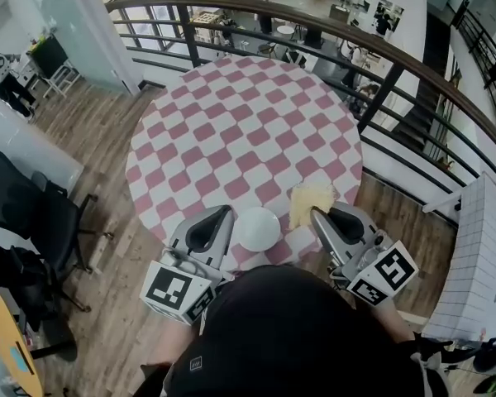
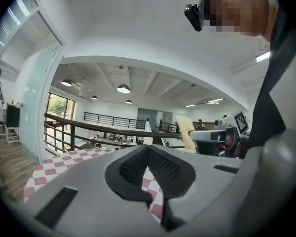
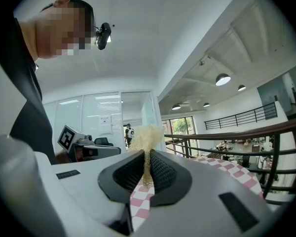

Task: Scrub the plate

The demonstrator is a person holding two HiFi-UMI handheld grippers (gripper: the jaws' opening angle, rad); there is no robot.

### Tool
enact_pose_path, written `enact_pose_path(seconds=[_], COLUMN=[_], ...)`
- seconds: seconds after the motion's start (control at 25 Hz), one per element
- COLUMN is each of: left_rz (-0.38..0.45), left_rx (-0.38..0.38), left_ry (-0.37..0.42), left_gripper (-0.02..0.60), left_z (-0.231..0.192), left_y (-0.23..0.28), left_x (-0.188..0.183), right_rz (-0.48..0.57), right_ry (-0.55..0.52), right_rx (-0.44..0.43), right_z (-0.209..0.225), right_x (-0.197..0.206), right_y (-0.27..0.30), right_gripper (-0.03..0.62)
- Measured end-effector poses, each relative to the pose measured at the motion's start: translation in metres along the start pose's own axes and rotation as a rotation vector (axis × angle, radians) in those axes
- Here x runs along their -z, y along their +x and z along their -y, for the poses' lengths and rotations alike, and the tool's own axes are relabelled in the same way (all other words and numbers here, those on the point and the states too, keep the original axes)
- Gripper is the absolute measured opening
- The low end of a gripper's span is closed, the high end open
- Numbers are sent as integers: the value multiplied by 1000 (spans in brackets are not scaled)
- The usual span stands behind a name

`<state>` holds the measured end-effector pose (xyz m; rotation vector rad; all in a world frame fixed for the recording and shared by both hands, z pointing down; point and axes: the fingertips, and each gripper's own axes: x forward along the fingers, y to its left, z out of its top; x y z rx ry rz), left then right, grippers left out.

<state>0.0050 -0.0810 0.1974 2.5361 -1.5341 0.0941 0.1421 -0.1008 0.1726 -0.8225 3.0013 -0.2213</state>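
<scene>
The white plate [image 1: 259,230] sits at the 6 o'clock edge of the round, pink-and-white checked tabletop [image 1: 231,131], just in front of the person. The left gripper [image 1: 223,214] hovers just beside the plate's 9 o'clock side. In the left gripper view its fingers [image 2: 163,168] are pressed together with nothing between them. The right gripper [image 1: 317,215] is at the plate's 3 o'clock. Its fingers [image 3: 164,171] pinch a pale yellow mesh scrubber [image 3: 145,135], which fans out above them, toward the plate's 2 o'clock.
</scene>
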Motion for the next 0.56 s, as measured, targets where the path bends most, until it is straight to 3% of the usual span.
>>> enact_pose_path(seconds=[0.56], left_rz=[-14], left_rx=[17], left_ry=[-24], left_gripper=[6], left_z=[2], left_y=[2], left_x=[9], right_rz=[-10], right_ry=[3], right_rx=[12], right_z=[1], right_x=[4], right_y=[-1], right_gripper=[40])
